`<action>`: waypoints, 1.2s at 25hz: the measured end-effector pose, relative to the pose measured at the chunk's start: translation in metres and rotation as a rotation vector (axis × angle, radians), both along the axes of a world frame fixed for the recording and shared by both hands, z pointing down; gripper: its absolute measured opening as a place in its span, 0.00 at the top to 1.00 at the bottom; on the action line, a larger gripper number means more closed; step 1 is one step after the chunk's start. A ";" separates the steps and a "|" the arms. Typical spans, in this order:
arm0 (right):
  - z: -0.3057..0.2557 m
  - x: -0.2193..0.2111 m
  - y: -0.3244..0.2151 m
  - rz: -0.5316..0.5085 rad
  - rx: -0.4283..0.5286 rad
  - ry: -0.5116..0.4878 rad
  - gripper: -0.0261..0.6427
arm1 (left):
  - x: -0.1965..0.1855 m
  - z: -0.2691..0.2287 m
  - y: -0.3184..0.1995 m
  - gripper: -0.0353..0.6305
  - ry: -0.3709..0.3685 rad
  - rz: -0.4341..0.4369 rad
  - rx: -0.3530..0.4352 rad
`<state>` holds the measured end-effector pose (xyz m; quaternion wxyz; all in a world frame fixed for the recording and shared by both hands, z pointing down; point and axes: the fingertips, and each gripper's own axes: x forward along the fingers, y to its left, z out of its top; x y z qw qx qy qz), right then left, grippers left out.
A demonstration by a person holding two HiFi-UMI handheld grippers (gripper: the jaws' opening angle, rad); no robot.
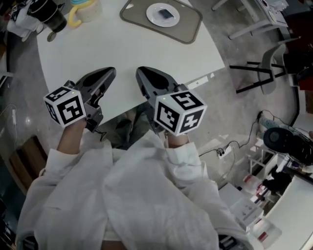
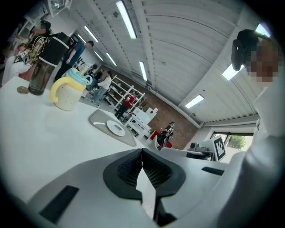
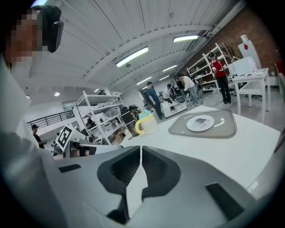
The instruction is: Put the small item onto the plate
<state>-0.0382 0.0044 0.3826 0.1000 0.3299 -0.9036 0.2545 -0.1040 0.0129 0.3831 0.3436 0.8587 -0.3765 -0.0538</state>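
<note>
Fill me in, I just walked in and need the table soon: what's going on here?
A person in a white coat holds a two-jaw gripper in each hand at the near edge of the white table. The left gripper and the right gripper are both shut and hold nothing. Across the table, a white plate sits on a grey tray, with a small dark item apparently already lying on it.

My left gripper [image 1: 109, 72] and right gripper [image 1: 140, 72] have smooth, matt grey plastic shells; their pads [image 2: 128, 172] are black and finely ribbed. The table [image 1: 122, 53] is smooth matt white, the tray [image 1: 190, 27] dull grey, the plate [image 1: 152, 17] glossy white, my sleeves [image 1: 146, 188] creased white cloth
</note>
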 end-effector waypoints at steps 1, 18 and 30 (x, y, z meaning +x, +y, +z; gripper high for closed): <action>0.000 0.000 0.011 -0.003 0.007 0.010 0.92 | 0.002 -0.001 0.010 0.93 -0.003 0.013 0.004; -0.032 -0.009 0.074 -0.085 0.064 -0.029 0.94 | 0.035 -0.024 0.079 0.93 -0.041 0.049 0.061; -0.032 0.010 0.063 -0.073 0.059 -0.046 0.94 | 0.049 -0.023 0.076 0.93 -0.037 0.020 0.002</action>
